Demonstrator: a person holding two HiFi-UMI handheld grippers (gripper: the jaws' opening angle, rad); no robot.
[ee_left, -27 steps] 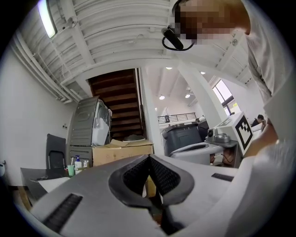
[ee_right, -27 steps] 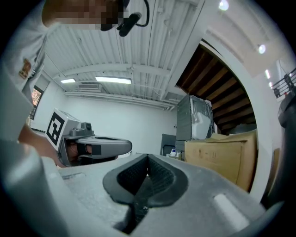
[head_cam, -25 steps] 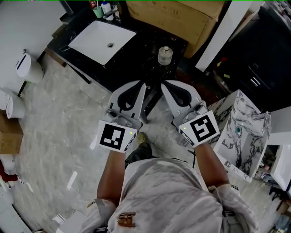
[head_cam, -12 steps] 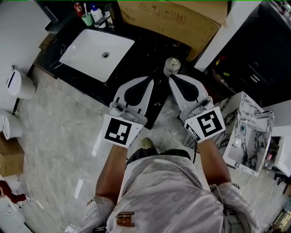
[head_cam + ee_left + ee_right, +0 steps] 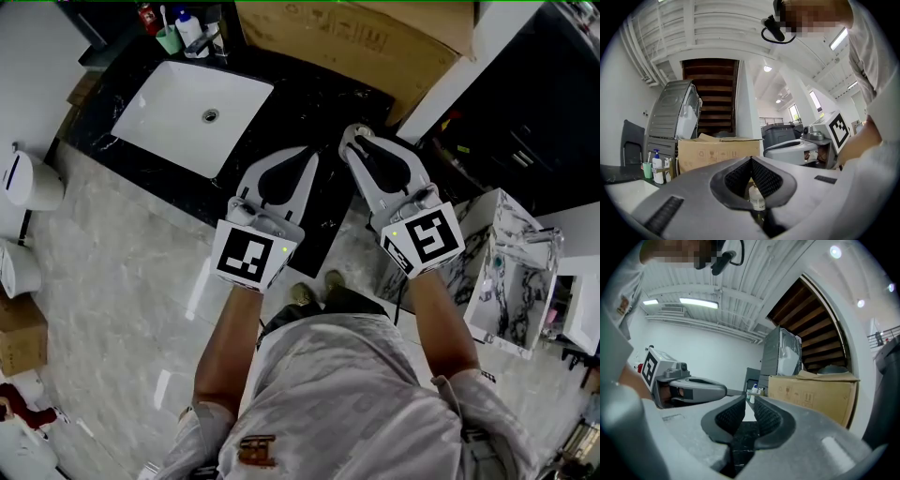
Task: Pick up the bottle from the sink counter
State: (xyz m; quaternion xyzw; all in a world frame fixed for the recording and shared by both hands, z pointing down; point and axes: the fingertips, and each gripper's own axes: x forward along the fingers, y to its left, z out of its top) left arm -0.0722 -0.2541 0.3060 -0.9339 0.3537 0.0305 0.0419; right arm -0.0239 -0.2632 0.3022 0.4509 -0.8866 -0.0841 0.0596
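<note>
Standing upright on the black sink counter (image 5: 309, 103): one small bottle (image 5: 757, 200) with a pale label, contents not discernible. White basin (image 5: 178, 94): drain only. Green cup (image 5: 647, 169) holding a toothbrush, just beside a pump bottle (image 5: 657, 167), at the counter's far corner. Cardboard box (image 5: 356, 37) behind the counter, contents hidden. Left gripper (image 5: 750, 160): tips together, nothing held; the bottle shows beyond, through the gap under the tips. Right gripper (image 5: 749, 401): jaws have just been opening, narrow gap, nothing between them.
</note>
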